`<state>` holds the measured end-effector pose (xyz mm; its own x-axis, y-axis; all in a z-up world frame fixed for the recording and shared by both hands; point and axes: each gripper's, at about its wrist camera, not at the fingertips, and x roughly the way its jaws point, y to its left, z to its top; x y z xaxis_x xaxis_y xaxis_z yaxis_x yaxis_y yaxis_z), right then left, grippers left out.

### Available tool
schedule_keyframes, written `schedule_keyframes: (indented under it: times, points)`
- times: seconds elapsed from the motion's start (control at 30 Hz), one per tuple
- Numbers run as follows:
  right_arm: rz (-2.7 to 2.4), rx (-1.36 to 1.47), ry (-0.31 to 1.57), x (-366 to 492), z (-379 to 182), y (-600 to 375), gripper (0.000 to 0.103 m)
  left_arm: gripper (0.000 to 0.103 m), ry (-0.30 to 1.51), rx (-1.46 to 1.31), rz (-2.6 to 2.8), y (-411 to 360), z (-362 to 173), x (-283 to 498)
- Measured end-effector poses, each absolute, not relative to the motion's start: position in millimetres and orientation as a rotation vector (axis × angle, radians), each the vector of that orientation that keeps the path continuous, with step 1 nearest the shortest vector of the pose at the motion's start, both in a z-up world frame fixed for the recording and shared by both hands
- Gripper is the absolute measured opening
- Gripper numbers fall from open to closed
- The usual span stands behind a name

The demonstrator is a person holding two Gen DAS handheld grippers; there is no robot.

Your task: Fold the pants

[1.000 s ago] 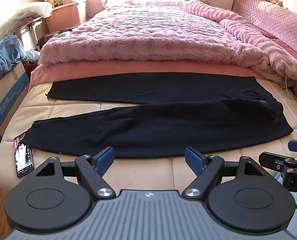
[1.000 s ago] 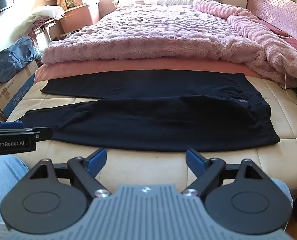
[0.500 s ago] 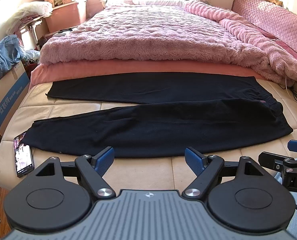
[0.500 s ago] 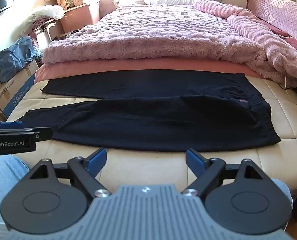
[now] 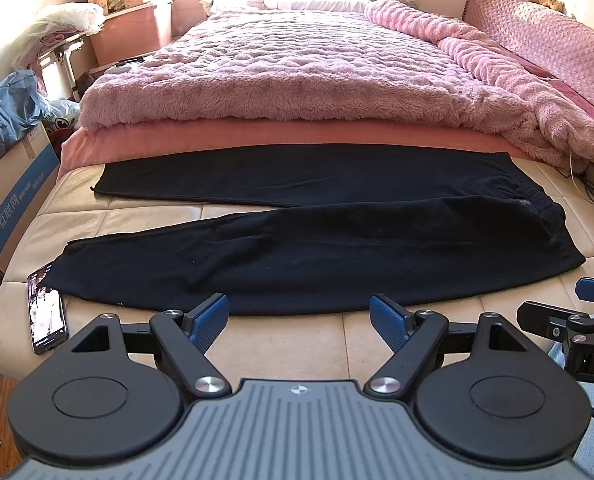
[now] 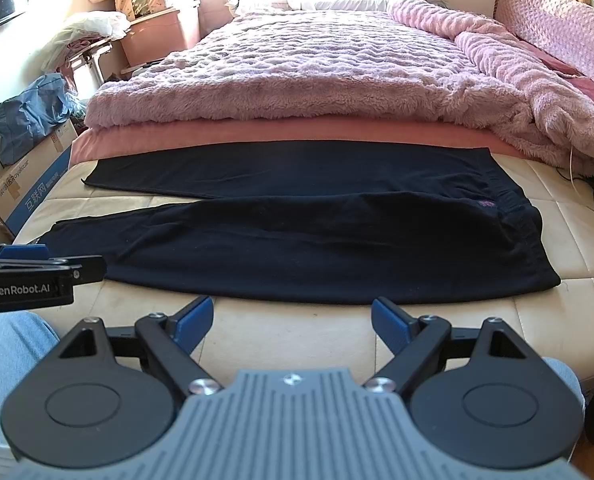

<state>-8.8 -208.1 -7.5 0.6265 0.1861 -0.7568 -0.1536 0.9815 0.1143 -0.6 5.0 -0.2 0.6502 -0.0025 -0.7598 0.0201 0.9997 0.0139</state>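
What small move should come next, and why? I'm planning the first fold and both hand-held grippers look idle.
Probably ease the left hand-held gripper forward to the near leg's cuff beside the phone. Both it and the right hand-held gripper are open and short of the black pants, which lie spread flat on the mattress, legs apart, waistband to the right, nothing folded yet.

One pair of black fabric pants (image 5: 317, 248) lies spread on the cream quilted mattress (image 5: 297, 336), its two legs pointing toward the left edge. One dark smartphone (image 5: 47, 314) sits at the near left corner. One fluffy pink blanket (image 5: 297, 76) covers the far part. Two black grippers with blue fingertip pads: left gripper (image 5: 299, 316), right gripper (image 6: 293, 318).
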Motion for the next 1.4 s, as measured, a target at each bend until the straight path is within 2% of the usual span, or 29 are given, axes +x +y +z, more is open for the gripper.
schedule_keyframes:
  times: [1.4]
  points:
    - [0.194,0.038,0.872,-10.0,-6.4,-207.5,0.082,0.094,0.862,0.021,-0.015,-0.1,0.2,-2.2]
